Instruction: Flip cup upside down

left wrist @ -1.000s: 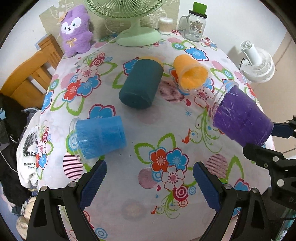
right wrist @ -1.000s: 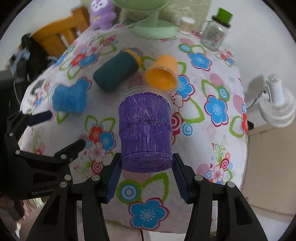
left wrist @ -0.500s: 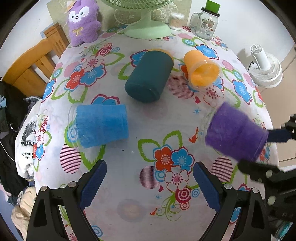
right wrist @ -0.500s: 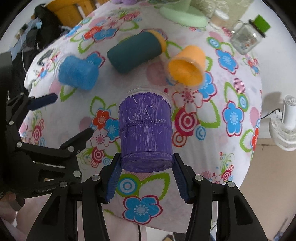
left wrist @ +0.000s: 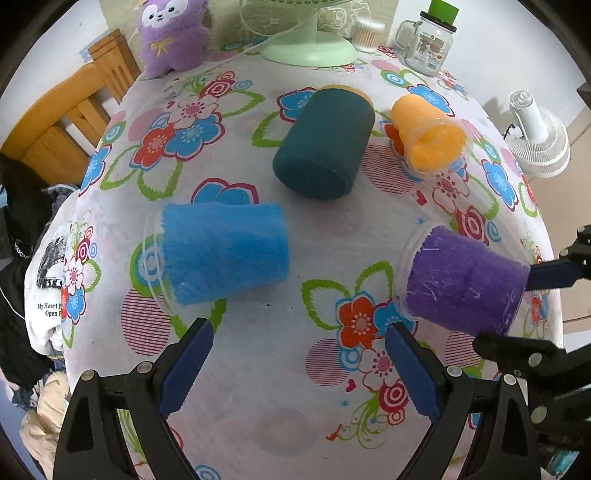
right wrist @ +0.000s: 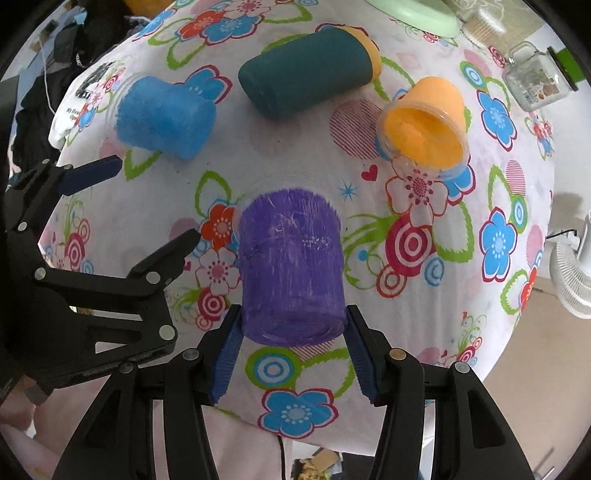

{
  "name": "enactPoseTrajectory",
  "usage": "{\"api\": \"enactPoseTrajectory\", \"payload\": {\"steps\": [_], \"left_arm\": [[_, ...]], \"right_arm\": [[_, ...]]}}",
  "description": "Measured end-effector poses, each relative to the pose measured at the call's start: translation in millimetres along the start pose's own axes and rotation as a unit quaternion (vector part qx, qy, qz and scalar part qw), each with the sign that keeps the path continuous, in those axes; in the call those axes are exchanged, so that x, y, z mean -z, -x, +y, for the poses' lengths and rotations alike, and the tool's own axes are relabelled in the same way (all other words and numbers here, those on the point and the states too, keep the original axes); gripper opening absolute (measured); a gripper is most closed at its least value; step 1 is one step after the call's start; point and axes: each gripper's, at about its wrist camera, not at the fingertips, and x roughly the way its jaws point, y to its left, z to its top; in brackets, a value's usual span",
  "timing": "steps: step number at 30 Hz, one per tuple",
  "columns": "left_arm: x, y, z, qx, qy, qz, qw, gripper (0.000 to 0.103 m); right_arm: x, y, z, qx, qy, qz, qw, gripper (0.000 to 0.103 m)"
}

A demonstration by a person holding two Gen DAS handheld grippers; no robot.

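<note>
My right gripper [right wrist: 291, 328] is shut on the base end of a purple cup [right wrist: 290, 269], held with its clear rim pointing down toward the floral tablecloth [right wrist: 406, 332]. In the left wrist view the purple cup [left wrist: 465, 280] hangs tilted at the right, rim low and near the cloth, with the right gripper [left wrist: 535, 306] behind it. My left gripper [left wrist: 299, 365] is open and empty, just in front of a blue cup [left wrist: 221, 254] lying on its side. A dark teal cup [left wrist: 325, 144] and an orange cup [left wrist: 430, 138] also lie on their sides.
A green fan base [left wrist: 308, 51], a purple plush toy [left wrist: 171, 35], a glass jar with green lid [left wrist: 430, 40] and a small container [left wrist: 367, 33] stand at the table's far edge. A wooden chair [left wrist: 62, 122] is at left, a white fan [left wrist: 535, 136] at right.
My right gripper has tipped the purple cup further over and lowered it toward the cloth, closer to the table's middle. The left gripper stayed open and drew slightly nearer the blue cup.
</note>
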Motion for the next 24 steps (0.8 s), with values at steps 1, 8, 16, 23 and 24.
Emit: {"api": "enactPoseTrajectory", "payload": {"steps": [1, 8, 16, 23, 24], "left_arm": [[-0.3, 0.1, 2.0, 0.002, -0.002, 0.0, 1.0, 0.095], [-7.0, 3.5, 13.0, 0.004, -0.005, 0.0, 1.0, 0.095], [-19.8, 24.0, 21.0, 0.006, 0.006, -0.016, 0.9998, 0.095], [-22.1, 46.2, 15.5, -0.01, 0.021, -0.024, 0.9994, 0.096], [-21.5, 50.1, 13.8, -0.014, 0.023, -0.026, 0.9993, 0.096]], "right_arm": [[-2.3, 1.6, 0.8, 0.002, 0.0, -0.003, 1.0, 0.059], [-12.6, 15.9, 0.8, -0.006, -0.023, -0.049, 0.999, 0.078], [0.1, 39.6, -8.6, -0.012, -0.088, -0.119, 0.989, 0.078], [19.7, 56.7, -14.6, -0.01, -0.129, -0.177, 0.976, 0.079], [22.9, 58.6, -15.4, -0.009, -0.133, -0.182, 0.974, 0.08]]}}
